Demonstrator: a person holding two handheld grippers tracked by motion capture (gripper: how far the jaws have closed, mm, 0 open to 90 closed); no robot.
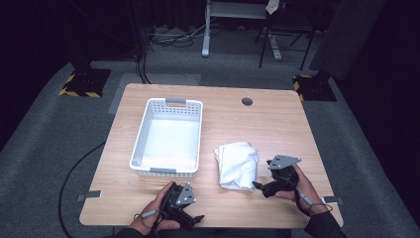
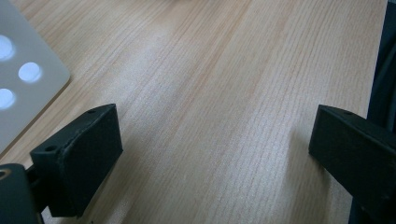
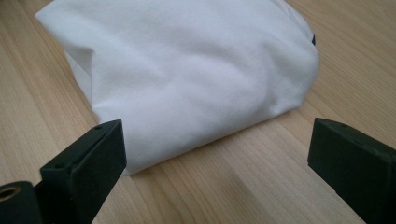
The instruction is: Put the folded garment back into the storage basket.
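- Reaching toward a folded white cloth (image 1: 237,165), the right hand-held gripper (image 1: 258,186) sits low on the wooden bench (image 1: 267,126), held at the cloth's near right corner in the high view.
- From the right gripper view, the cloth (image 3: 187,70) lies straight ahead of the wide-spread jaws. Its near folded edge rests just beyond the tips, closest to the left-side jaw, and nothing is gripped between them.
- The cloth is a soft oblong bundle. Its long axis runs away from the person, roughly front to back on the bench, so the right hand-held gripper meets it from the short near end, slightly to the side.
- The left hand-held gripper (image 1: 197,218) rests near the front edge of the bench, well apart from the cloth. Its jaws are also spread wide over bare wood, holding nothing.
- A white perforated basket (image 1: 143,136) stands to the left of the cloth, beyond the left hand-held gripper. A corner of it (image 2: 23,84) appears in the left gripper view.
- Judged from this layout, the right hand is the nearer one, and a short push forward would bring the cloth's edge between its jaws.
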